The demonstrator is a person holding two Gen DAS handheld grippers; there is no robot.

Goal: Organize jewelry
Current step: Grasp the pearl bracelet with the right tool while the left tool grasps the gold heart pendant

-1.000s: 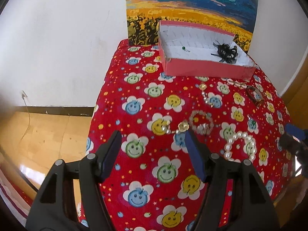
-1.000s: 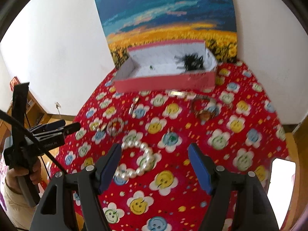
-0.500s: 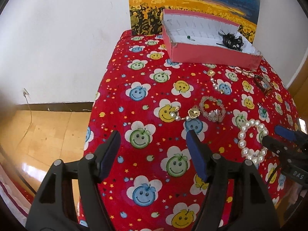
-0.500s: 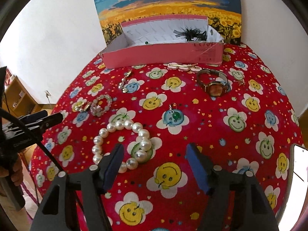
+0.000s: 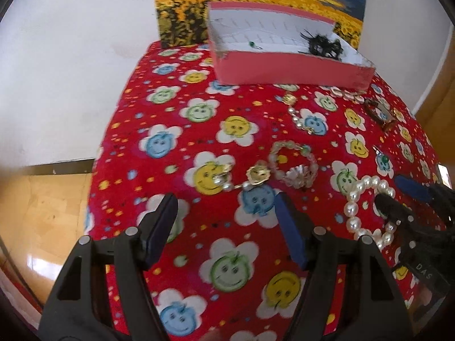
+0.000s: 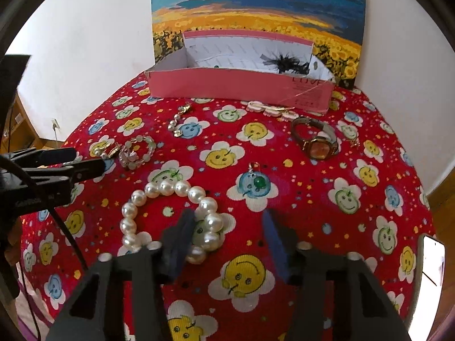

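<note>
Jaws on my right gripper [image 6: 224,237] are closing around the near side of the pearl bracelet [image 6: 170,216], not yet pinching it; my left gripper [image 5: 227,221] hangs spread over bare cloth [image 5: 176,91]. Farther back sits the pink box [image 6: 239,85].

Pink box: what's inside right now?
Inside the pink box, on its white floor: a black feathery piece toward one end and a small green bead item. The near wall hides the front strip of the floor, so anything lying there can't be seen.
</note>
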